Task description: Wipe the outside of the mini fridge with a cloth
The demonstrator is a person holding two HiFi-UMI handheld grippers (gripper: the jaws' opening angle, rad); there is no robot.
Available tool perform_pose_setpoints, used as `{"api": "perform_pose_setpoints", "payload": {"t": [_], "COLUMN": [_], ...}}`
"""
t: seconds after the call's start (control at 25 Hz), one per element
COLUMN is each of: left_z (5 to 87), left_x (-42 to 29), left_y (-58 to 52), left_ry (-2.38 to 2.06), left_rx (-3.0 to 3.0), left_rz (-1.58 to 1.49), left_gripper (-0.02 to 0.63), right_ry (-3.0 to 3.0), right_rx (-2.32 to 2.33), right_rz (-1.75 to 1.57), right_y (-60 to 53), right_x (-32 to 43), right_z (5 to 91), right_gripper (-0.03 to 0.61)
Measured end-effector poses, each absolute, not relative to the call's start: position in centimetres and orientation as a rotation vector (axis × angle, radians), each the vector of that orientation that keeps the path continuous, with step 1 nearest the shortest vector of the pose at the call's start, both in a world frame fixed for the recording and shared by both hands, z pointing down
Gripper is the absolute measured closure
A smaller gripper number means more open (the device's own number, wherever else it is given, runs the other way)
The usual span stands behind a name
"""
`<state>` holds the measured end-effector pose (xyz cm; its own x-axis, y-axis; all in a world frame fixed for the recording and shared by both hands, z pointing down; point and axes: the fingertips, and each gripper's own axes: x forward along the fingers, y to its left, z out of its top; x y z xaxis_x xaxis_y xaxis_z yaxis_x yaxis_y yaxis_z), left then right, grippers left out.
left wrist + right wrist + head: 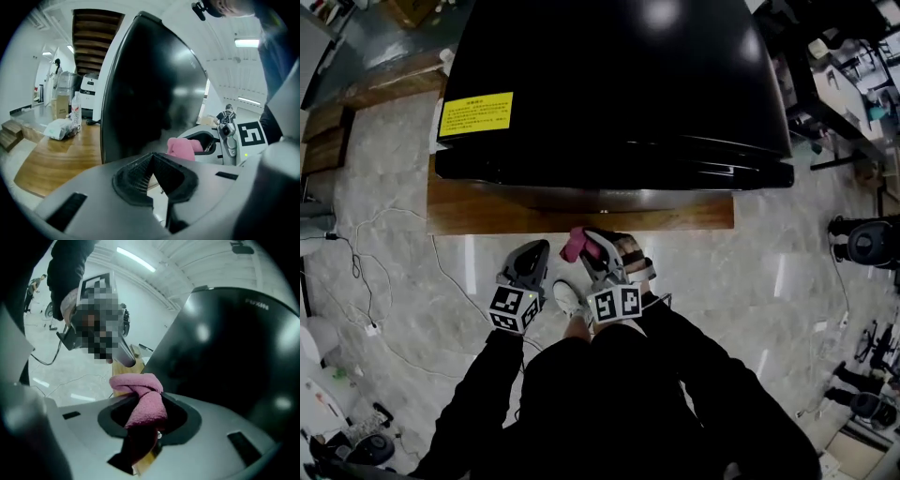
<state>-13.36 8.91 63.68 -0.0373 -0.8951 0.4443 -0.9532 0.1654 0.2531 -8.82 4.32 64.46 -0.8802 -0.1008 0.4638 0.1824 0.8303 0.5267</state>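
Head view, steeply down: black mini fridge [619,84] standing on a low wooden surface [487,211], front toward the person, both tongs held low just before that surface's edge. Right tongs [591,242] clamped on a pink cloth [576,245] — wad bunched out past the tips and aimed at the fridge, presumably so soft pile meets the panel rather than hard plastic. Borne out in the right gripper view: jaws pressed onto the twisted cloth, a tail trailing back between them, glossy fridge wall close ahead on the right. Left tongs [536,253] pinched fully together on nothing, carried just beside the right pair but apart from it — likely kept out of the way, a one-handed wipe needing no second grip. Looks like the approach before a stroke: cloth near the lower front, no contact visible in any view. Yellow label [476,113] on the top at left, well away from the cloth. Next calls for laying the wad flat on the panel under a firm grip; otherwise risks bare tips scraping the gloss.
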Motion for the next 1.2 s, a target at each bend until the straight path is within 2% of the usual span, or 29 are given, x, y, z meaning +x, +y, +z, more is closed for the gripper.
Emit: {"api": "perform_pose_setpoints", "payload": {"t": [0.24, 0.44, 0.76, 1.08, 1.2], "left_z": [52.6, 47.3, 45.0, 42.3, 41.2], "left_x": [-7.8, -6.3, -11.1, -18.8, -21.9], "left_y": [8.4, 9.7, 14.6, 21.1, 22.7], "left_ry": [-1.934, -1.947, -2.021, -1.938, -1.917], "left_rx": [1.844, 1.842, 1.853, 2.056, 2.113], "left_rz": [0.001, -0.061, -0.051, -0.002, -0.007], "left_gripper": [0.607, 0.607, 0.607, 0.607, 0.607], "right_ry": [-2.662, -2.770, -2.793, -2.784, -2.795], "right_rx": [-0.110, -0.118, -0.119, 0.109, 0.179], "right_rz": [-0.667, -0.518, -0.465, -0.516, -0.424], "right_y": [6.1, 7.5, 10.3, 17.0, 19.0], "right_x": [-3.3, -3.1, -7.9, -15.5, -18.0], "right_z": [53.0, 47.6, 46.0, 43.0, 42.5], "right_gripper": [0.439, 0.436, 0.434, 0.433, 0.433]}}
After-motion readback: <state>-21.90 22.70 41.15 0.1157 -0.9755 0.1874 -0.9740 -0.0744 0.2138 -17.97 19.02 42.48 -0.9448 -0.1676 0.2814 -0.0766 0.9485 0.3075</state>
